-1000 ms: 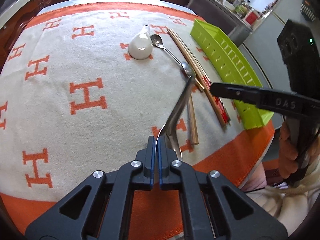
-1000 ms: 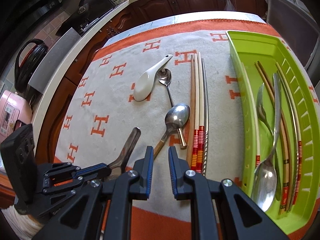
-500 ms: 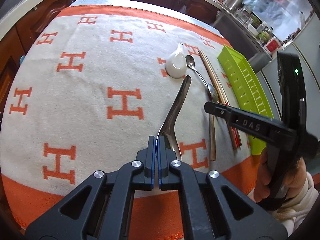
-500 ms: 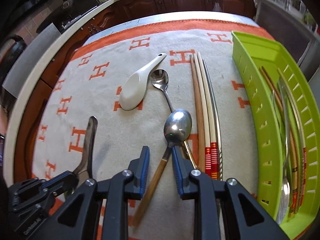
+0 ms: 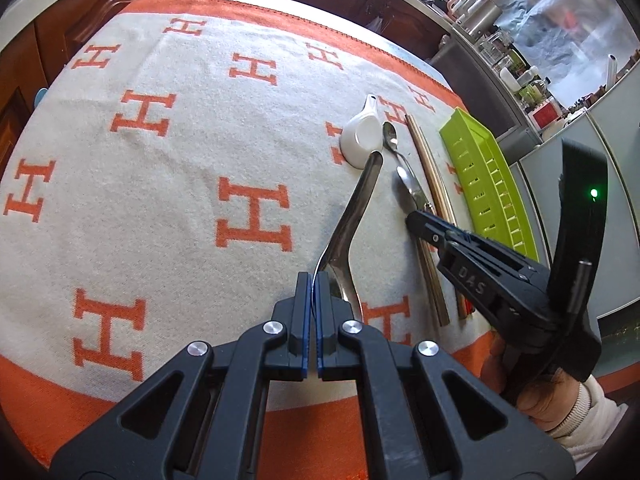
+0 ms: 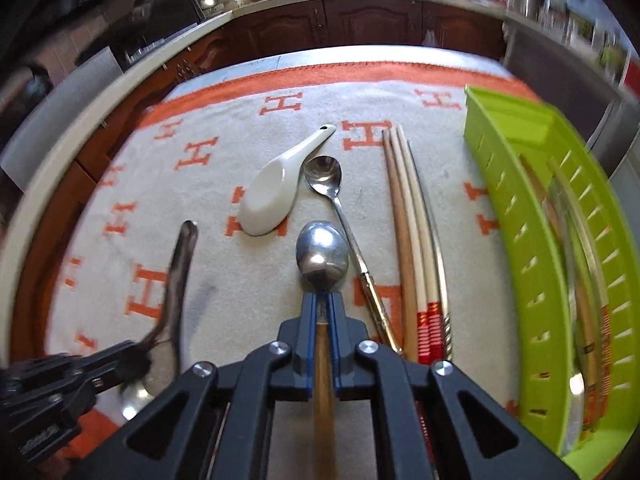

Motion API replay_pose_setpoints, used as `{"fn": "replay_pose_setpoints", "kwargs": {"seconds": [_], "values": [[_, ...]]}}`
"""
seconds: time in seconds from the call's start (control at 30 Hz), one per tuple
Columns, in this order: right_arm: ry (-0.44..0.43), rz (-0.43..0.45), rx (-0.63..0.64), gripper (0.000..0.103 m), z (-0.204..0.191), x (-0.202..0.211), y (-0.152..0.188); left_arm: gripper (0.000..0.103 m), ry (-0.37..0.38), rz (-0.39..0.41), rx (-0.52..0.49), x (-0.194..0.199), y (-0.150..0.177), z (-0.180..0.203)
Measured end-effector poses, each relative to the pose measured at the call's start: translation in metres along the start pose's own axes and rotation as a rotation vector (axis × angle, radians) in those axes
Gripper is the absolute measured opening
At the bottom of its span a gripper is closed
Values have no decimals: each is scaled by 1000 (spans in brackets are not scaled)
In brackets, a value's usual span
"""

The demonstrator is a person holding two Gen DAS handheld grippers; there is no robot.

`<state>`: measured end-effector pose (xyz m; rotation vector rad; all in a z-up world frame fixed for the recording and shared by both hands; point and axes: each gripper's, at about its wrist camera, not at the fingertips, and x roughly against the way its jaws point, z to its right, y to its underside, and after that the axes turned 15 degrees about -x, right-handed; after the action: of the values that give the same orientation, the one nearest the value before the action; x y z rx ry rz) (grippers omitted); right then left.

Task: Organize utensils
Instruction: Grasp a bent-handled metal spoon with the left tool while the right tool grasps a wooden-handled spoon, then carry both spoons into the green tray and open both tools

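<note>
My left gripper (image 5: 313, 280) is shut on the bowl edge of a large steel spoon (image 5: 360, 204), whose handle points away over the cloth. In the right wrist view that spoon (image 6: 180, 272) and the left gripper (image 6: 140, 356) sit at the lower left. My right gripper (image 6: 321, 300) has its jaws closing tight on the neck of a wooden-handled spoon (image 6: 322, 254) that lies on the cloth; the pads press on both sides. The left wrist view shows the right gripper (image 5: 412, 220) tipped down onto the row of utensils.
A white ceramic spoon (image 6: 272, 196), a small steel spoon (image 6: 324, 174) and several chopsticks (image 6: 412, 240) lie on the orange-and-cream H-patterned cloth (image 5: 160, 200). A green slotted tray (image 6: 520, 216) at the right holds more utensils. Counters ring the table.
The right gripper came down over the wooden-handled spoon, opened a little, then shut on its neck. The left gripper rolled and shifted left with its steel spoon.
</note>
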<state>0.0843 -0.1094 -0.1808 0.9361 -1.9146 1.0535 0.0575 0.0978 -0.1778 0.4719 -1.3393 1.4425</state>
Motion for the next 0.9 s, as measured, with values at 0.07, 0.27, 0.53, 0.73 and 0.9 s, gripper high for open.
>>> {"fn": "replay_pose_setpoints", "kwargs": {"seconds": [0.07,0.27,0.53,0.73,0.9], "values": [[-35,-15,-36,5,9,4,0,0,8,9,5,1,-3,1],[-130,-25,-109,5,26,24,-2,0,15,28,6,4,-14,8],[-180,56,-167,5,53,77,-19,0,46,31,-11,8,-40,41],[-119,137,-174,6,96,111,-41,0,76,44,-78,7,-74,99],[-42,165,-177,6,135,120,-57,0,74,38,-123,-8,-105,152]]}}
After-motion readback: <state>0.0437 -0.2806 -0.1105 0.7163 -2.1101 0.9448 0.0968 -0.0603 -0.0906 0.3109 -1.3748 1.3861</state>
